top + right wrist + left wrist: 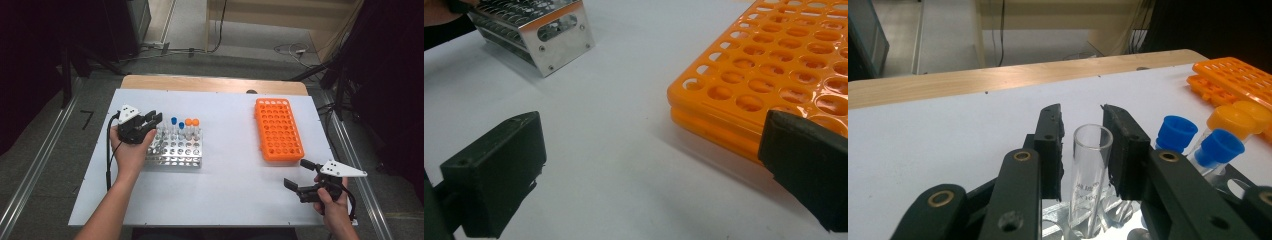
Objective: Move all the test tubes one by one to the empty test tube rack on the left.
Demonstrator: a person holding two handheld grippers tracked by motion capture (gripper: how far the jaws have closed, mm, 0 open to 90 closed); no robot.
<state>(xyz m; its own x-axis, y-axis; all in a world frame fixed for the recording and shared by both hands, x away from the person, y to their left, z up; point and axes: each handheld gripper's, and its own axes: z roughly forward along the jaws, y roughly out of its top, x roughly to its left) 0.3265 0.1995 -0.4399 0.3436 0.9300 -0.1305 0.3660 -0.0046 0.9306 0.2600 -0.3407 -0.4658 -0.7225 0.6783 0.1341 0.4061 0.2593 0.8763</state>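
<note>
Standing upright in the metal rack (175,152) at the counter's (225,185) left, the uncapped glass tube (1091,170) rises between the left gripper's (1083,145) narrow jaws, apparently just clear of both. The right gripper (296,175), jaws wide and empty, waits well apart near the orange rack (278,129).

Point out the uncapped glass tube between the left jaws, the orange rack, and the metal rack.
uncapped glass tube (1091,165): left gripper view, on its clear wall below the rim.
orange rack (278,129): high view, on its perforated top.
metal rack (555,37): right gripper view, on its end plate.
</note>
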